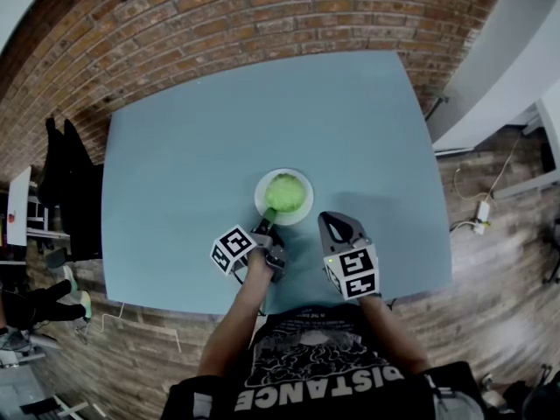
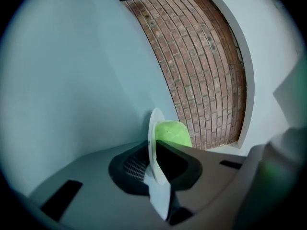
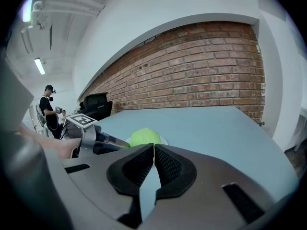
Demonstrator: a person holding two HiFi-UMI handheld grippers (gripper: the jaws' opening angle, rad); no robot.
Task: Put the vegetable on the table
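A round green vegetable [image 1: 285,192] lies on a small white plate [image 1: 300,214] near the front of the blue table [image 1: 192,147]. My left gripper [image 1: 265,227] is shut on the plate's near rim. In the left gripper view the plate [image 2: 154,133] stands edge-on between the jaws of the left gripper [image 2: 156,166], with the vegetable [image 2: 173,133] on its far side. My right gripper [image 1: 336,223] hovers just right of the plate, shut and holding nothing. In the right gripper view the right gripper [image 3: 153,150] has its tips touching, and the vegetable [image 3: 145,137] shows just beyond them.
A brick wall [image 1: 262,16] runs behind the table. A dark office chair [image 1: 66,178] stands at the table's left end, and a white desk [image 1: 516,51] at the right. A person [image 3: 49,107] stands far off to the left. Cables [image 1: 481,201] lie on the wooden floor.
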